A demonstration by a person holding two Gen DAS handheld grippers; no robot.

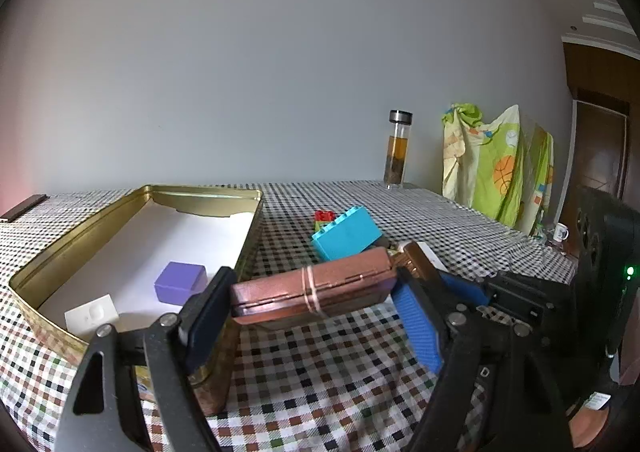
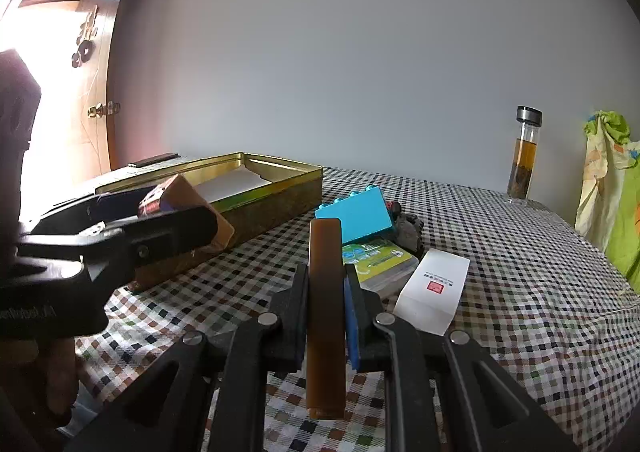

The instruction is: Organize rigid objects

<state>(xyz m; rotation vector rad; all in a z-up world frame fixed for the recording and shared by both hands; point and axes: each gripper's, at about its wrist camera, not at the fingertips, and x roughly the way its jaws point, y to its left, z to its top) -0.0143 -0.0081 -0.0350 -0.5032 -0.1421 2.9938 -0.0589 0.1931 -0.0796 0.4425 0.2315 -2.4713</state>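
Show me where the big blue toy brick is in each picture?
Left wrist view: the blue brick sits mid-frame, just behind the brown case.
Right wrist view: the blue brick sits mid-frame, right of the gold tin.
Shared landmark: the tea bottle by the wall.

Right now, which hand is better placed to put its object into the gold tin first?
Probably the left. The left gripper holds the copper case right beside the gold tin, while the right gripper with its brown bar is farther away.
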